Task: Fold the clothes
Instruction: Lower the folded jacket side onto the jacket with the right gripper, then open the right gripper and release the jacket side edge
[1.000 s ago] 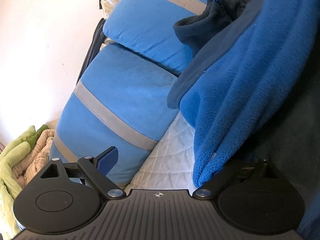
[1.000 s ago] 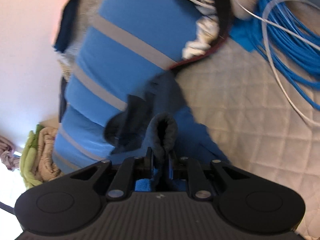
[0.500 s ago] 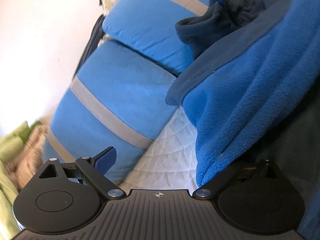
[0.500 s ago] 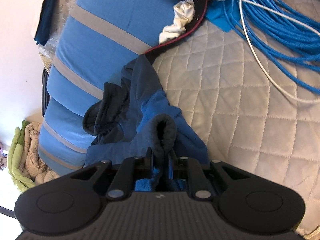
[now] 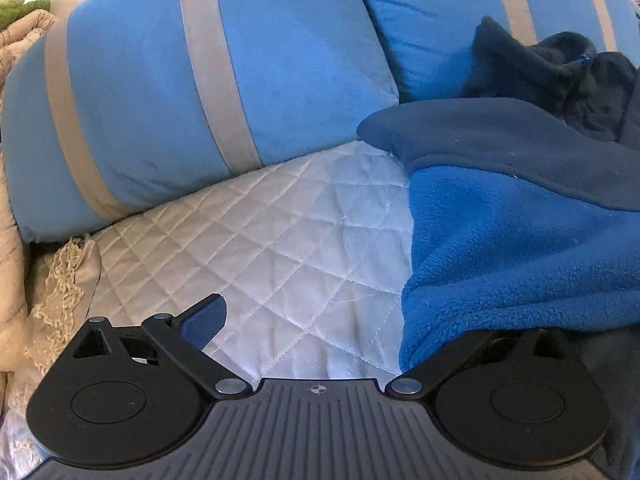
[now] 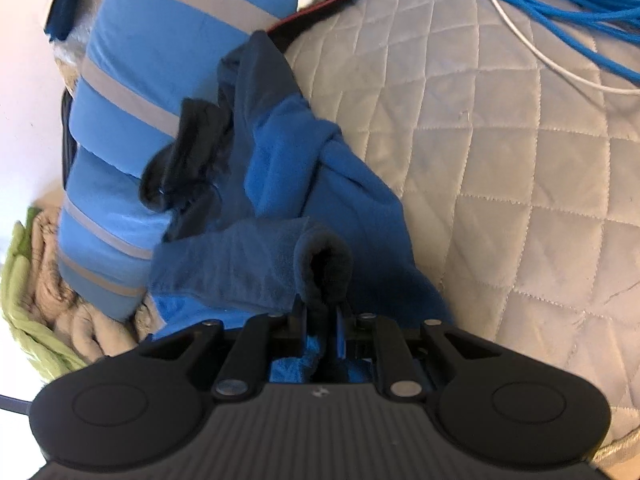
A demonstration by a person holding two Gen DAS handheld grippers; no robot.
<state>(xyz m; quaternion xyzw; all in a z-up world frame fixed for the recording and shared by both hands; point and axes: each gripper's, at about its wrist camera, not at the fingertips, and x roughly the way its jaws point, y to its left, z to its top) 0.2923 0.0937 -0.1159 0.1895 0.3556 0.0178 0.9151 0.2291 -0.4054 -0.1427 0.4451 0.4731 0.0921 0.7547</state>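
on the quilt [image 6: 500, 160], rumpled blue fleece [image 6: 288, 152], navy-trimmed cuff pinched in right claw [image 6: 322, 320]; left claw [image 5: 320, 320] wide apart.

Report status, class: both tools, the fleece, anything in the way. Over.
Right tool shut on the blue fleece jacket, dark cuff pinched. Left tool open, jacket edge draped over one finger. Jacket bunched on the quilt against the striped pillows. Blue cables beyond.

Blue fleece [image 6: 320, 184] now lowered from hanging onto the quilt [image 6: 500, 160], left tongs [image 5: 320, 320] swung level beside it
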